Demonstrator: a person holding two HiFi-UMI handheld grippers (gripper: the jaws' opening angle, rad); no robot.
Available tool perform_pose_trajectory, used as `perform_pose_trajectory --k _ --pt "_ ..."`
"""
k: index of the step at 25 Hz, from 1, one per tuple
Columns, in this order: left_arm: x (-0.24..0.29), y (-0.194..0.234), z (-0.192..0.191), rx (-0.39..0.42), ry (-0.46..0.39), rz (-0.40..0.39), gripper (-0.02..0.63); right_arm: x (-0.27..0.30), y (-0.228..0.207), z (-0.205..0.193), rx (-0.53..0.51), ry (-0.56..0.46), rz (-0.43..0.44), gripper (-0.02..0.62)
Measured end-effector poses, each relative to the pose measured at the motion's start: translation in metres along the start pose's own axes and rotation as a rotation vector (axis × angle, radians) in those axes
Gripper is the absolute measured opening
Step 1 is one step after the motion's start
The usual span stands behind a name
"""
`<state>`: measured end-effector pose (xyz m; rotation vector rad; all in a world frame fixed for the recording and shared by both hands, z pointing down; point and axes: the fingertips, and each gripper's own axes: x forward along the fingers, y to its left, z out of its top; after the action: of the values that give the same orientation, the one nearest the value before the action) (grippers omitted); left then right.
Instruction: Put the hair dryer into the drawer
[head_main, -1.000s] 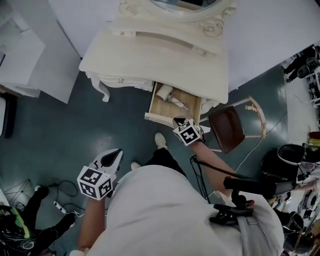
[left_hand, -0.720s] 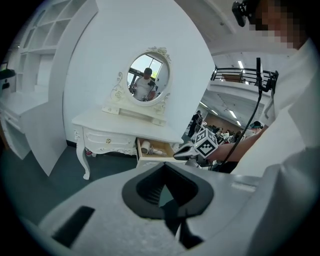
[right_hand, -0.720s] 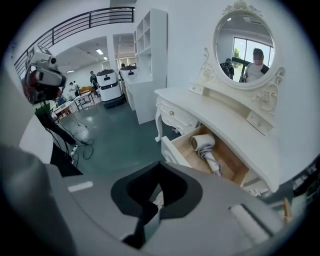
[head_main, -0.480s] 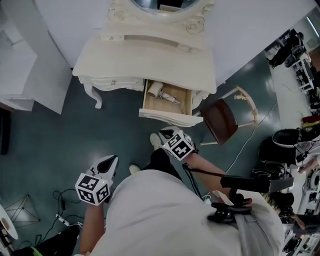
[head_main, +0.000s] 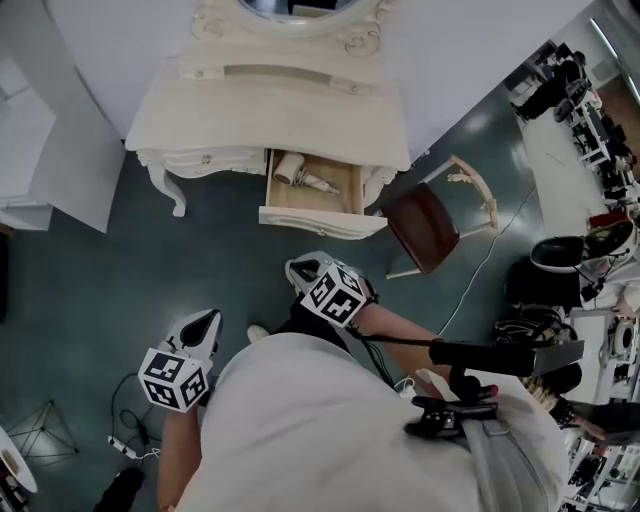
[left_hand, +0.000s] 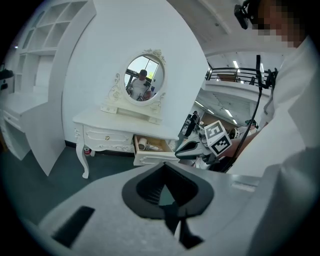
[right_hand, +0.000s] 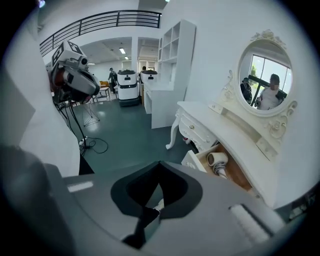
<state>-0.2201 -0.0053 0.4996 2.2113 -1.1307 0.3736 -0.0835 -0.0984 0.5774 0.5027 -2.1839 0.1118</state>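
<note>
Teal floor (head_main: 90, 290) | left gripper (head_main: 207, 322), right gripper (head_main: 298, 271) shut, tilted downward

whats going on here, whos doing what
A person stands a short way from the white dressing table with a tool in each hand. The hair dryer lies inside the open drawer. The left tool and right tool are both shut and empty, held away from the drawer, which is not yet pushed closed.
</note>
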Motion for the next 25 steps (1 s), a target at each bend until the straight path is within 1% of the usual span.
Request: perform_pose_trajectory --k 10,25 --pt "-0.009 -0.004 -0.008 -0.015 -0.012 0.014 0.002 -0.004 0.019 0.011 -0.046 -0.021 0.031 0.000" --pt "-0.006 -0.005 -0.010 -0.007 -0.006 0.006 0.002 -0.006 0.026 0.012 -0.053 -0.024 0.047 0.000"
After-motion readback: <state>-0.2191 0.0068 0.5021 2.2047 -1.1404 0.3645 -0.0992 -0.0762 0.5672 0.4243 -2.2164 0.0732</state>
